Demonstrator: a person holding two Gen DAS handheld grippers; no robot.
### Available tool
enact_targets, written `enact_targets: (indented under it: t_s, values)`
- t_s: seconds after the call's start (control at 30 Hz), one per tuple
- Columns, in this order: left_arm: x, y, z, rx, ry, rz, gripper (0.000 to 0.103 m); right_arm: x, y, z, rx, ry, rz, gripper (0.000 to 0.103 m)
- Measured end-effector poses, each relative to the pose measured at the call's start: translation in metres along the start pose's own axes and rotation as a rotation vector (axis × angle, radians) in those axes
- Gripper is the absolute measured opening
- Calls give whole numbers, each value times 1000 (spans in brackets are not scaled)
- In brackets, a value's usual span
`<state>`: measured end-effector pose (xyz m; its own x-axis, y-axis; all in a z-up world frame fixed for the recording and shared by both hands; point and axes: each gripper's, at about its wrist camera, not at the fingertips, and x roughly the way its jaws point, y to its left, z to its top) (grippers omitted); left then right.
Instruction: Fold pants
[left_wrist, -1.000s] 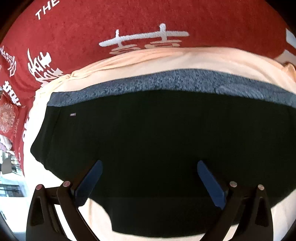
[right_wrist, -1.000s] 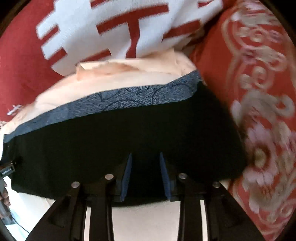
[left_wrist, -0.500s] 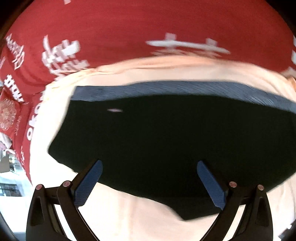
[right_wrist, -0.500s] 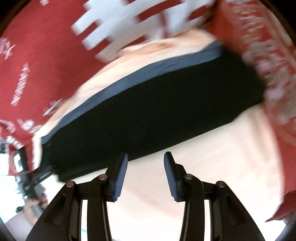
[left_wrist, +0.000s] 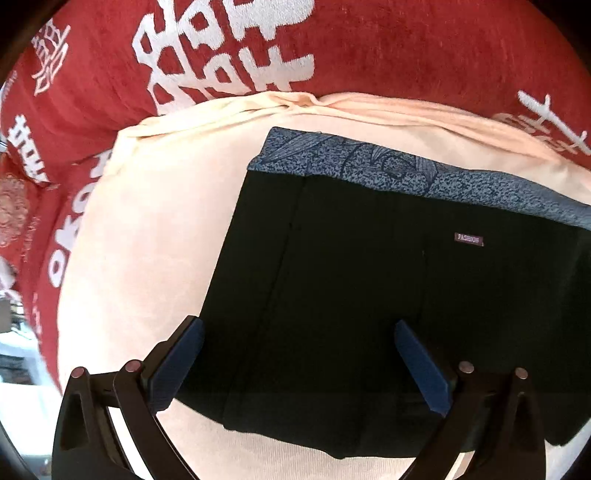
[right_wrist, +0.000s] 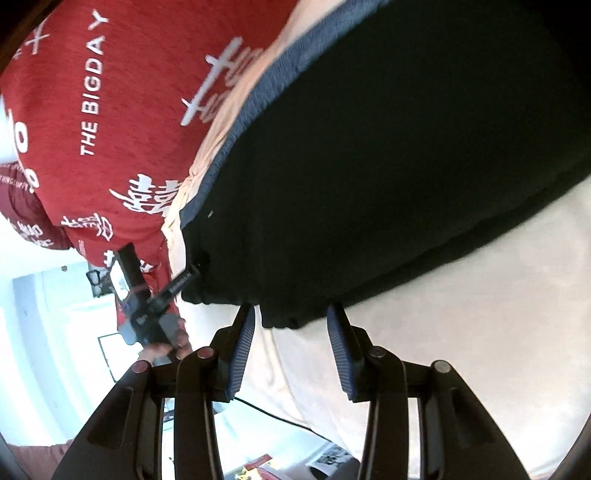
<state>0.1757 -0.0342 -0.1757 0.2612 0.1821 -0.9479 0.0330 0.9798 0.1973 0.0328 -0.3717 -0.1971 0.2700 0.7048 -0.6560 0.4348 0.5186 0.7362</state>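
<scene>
Both the left gripper (left_wrist: 295, 363) and right gripper (right_wrist: 290, 345) hover open over the folded black fabric pants (left_wrist: 388, 295), probably before another fold.

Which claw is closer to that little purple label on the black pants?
Left, probably. The left claw hovers open over the pants, below the label. The right claw is open at their hem, label barely visible.

You are looking at black fabric pants (left_wrist: 369, 295) with a blue-grey speckled waistband (left_wrist: 406, 173) printed in darker leaf outlines. They lie on a pale peach cloth sheet (left_wrist: 147, 258), over a red woven blanket (left_wrist: 406, 48) carrying white characters. Your gripper pads (left_wrist: 177, 365) are dark blue on black frames.
</scene>
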Motion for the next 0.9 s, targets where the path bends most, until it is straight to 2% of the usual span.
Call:
enact_targets:
  t_s: [0.13,0.23,0.27,0.3,0.37,0.43,0.53,0.63,0.7,0.8,0.83,0.87,0.9]
  values:
    - [4,8,-3,-18,-5,-65,103,10,-2,9,34,-7,18,45]
    - [4,10,-3,-18,-1,-82,103,13,-1,17,58,-1,24,42]
    - [4,10,-3,-14,1,-83,103,11,1,19,58,-10,-10,22]
    - [4,10,-2,-10,2,-86,103,8,7,23,48,-18,-48,10]
    - [3,10,-3,-6,-1,-95,103,-2,20,20,14,-48,-61,10]
    - [4,11,-4,-3,-10,-98,103,-8,31,9,-52,-70,-127,9]
    - [3,12,-5,-3,-7,-88,103,-2,16,-3,-45,-79,-216,7]
    - [-5,11,-2,-5,24,-40,103,-2,0,-8,-13,-81,-195,7]
    - [-24,4,-4,-6,16,-11,103,-9,5,-9,-40,-60,-235,7]
    - [-60,-17,-9,29,-45,-34,103,-33,12,-9,-107,-49,-328,9]
    - [-71,-30,-11,55,-62,-53,103,-42,15,-7,-139,-65,-356,10]
    - [-78,-43,-14,79,-72,-72,103,-55,21,-2,-190,-92,-399,15]
    - [-85,-60,-16,108,-79,-97,103,-63,25,2,-218,-113,-422,25]
